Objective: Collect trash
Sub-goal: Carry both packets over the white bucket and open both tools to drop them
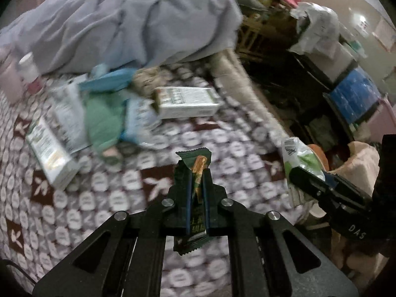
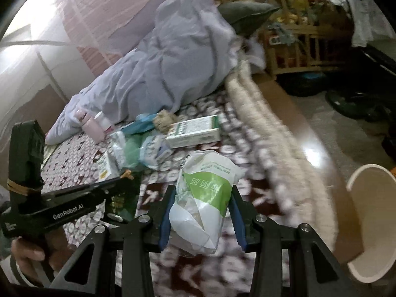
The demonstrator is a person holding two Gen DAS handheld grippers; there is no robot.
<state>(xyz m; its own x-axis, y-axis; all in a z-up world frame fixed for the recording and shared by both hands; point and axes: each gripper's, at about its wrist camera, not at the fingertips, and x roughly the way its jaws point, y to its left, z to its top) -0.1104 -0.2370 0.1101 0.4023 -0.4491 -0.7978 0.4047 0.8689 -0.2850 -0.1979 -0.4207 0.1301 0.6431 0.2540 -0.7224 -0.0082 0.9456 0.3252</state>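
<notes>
**Green wrapper and white bag both gripped above the bedspread**

Green foil shows between the fingers of the left gripper [image 1: 196,180]: its jaws are clamped together on a dark green snack wrapper [image 1: 195,170], which stands upright in the pads with its crimped top above the fingertips and its lower end hanging behind them. The right gripper [image 2: 201,193] has its jaws pressed against the two sides of a white plastic bag [image 2: 205,198] with a green printed panel; the bag bulges out above and below the blue pads.

Both held items hang over the patterned bedspread [image 1: 118,198]. Further up the bedspread from the wrapper lies a heap of litter: a white carton [image 1: 186,101] on its side, a second carton [image 1: 50,153] to its left, and green and blue packets [image 1: 104,121] between them. A pink bottle [image 2: 92,126] stands at the heap's far left edge, just beside a rumpled grey quilt [image 2: 173,57] that covers the head of the bed.

To the right of the bedspread, off the bed's edge, an open pale bin [image 2: 368,222] sits on the floor, near the right gripper.
</notes>
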